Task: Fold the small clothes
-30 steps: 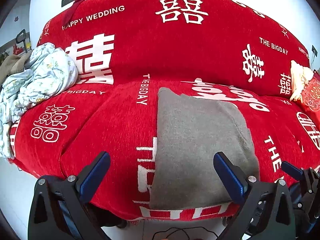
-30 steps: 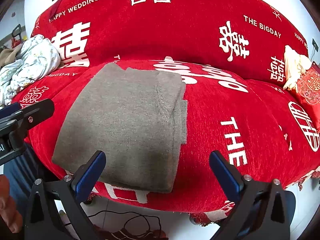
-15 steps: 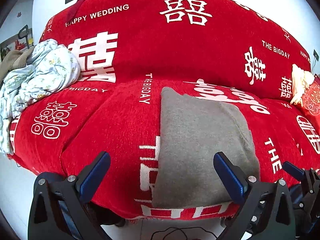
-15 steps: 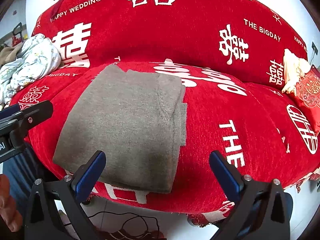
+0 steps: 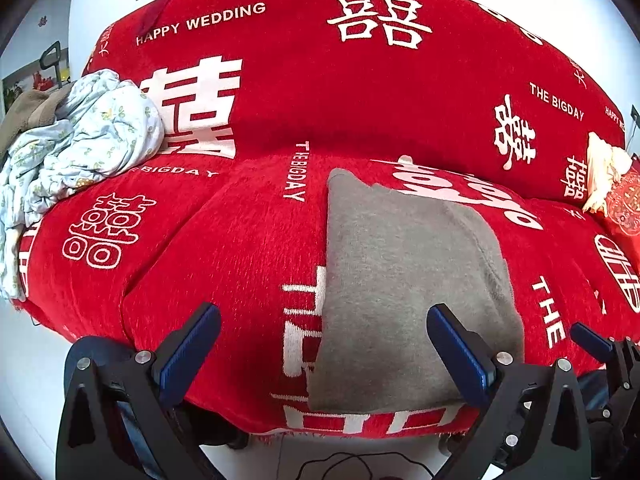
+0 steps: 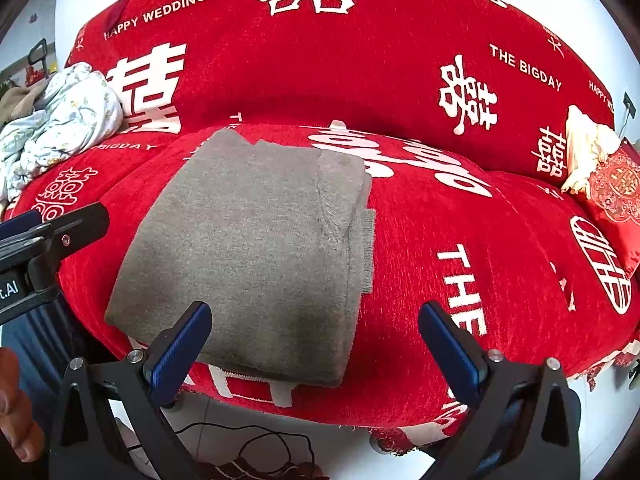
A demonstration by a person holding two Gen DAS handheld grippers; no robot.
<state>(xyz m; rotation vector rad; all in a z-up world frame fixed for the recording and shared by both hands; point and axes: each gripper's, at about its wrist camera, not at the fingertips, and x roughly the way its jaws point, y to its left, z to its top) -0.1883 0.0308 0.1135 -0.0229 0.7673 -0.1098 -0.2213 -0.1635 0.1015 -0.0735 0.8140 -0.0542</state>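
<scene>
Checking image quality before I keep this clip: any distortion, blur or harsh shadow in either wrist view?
Left wrist view: strong fisheye bulge curves the red wedding-print sofa cover, dark vignette at the corners; the folded grey knitted garment is sharp and evenly lit. Right wrist view: same bulge, the garment crisp, only a soft shadow near its front edge.

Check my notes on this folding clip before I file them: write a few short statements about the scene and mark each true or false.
1. The grey garment lies folded on the red sofa cover. True.
2. The left gripper is shut on the garment. False: it is open, holding nothing.
3. The right gripper is open. True.
4. A crumpled floral cloth lies on top of the garment. False: it sits apart, at the sofa's left end.
</scene>
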